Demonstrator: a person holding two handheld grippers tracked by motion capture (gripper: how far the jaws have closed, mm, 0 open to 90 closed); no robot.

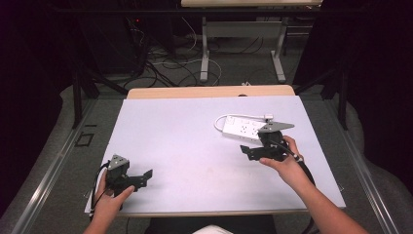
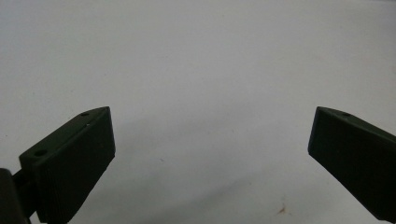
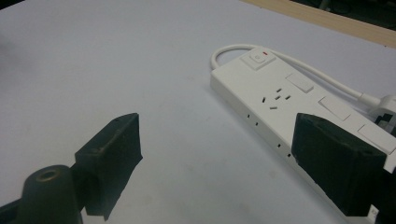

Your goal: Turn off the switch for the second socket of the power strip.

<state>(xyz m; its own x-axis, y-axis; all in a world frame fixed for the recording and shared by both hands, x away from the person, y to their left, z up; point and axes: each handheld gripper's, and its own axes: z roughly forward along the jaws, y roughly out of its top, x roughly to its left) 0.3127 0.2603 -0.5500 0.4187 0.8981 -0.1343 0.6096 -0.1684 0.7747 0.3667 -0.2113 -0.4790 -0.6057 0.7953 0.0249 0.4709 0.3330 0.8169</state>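
Observation:
A white power strip (image 1: 242, 127) with a switch and a looped white cable (image 3: 299, 65) lies flat on the right half of the table. In the right gripper view the strip (image 3: 299, 102) runs away to the right, and its plug (image 3: 385, 100) rests beside it. My right gripper (image 1: 251, 152) hovers just in front of the strip and points left. Its jaws are wide apart (image 3: 217, 123); one of them overlaps the strip's near edge, and nothing is between them. My left gripper (image 1: 144, 177) rests near the front left corner, open (image 2: 213, 114) over bare table.
The white table sheet (image 1: 185, 141) leaves a strip of wood (image 1: 209, 91) showing at the far edge. Beyond the table stand desk legs (image 1: 204, 53) amid tangled floor cables (image 1: 165, 68). A small brown mark (image 2: 281, 210) is on the sheet near my left gripper.

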